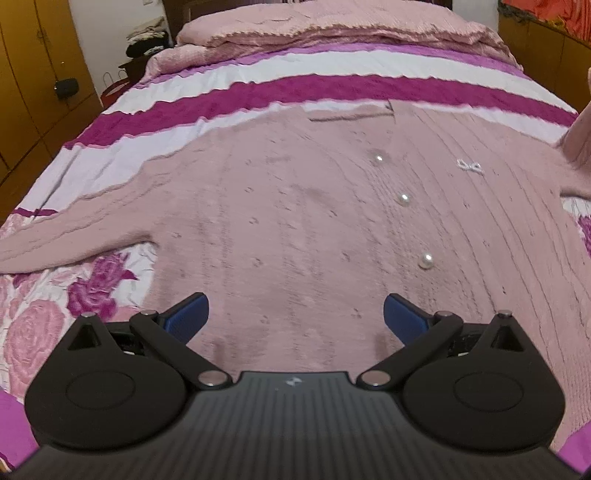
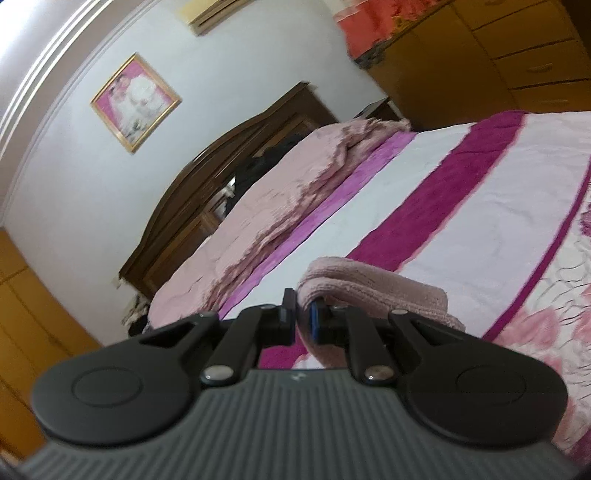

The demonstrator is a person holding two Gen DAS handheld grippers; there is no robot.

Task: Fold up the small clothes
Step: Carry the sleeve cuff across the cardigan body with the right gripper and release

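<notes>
Two tools over striped floral bedspread (image 1: 258,88), left tool (image 1: 295,314) spread empty, right tool (image 2: 302,314) pinching pink cardigan (image 1: 295,221) sleeve

Pinks and magentas on the bed, warm wood around it.

The cardigan (image 1: 295,221) is dusty pink knit with ribbed lines, white pearl buttons (image 1: 425,261) and a small white motif (image 1: 470,166). The bedspread (image 1: 258,96) runs in magenta, white and lilac stripes, then turns to pink and magenta roses (image 1: 96,288) on white. The blanket (image 1: 332,22) at the head is pale pink. The left gripper (image 1: 295,314) is black with blue pads (image 1: 188,314); the right gripper (image 2: 302,314) is black too, with dusty pink knit between its jaws. The headboard (image 2: 207,184) is dark brown, the cupboards (image 1: 33,92) ochre, the wall (image 2: 74,177) white. The picture (image 2: 136,101) is pink and white in a gold frame.
</notes>
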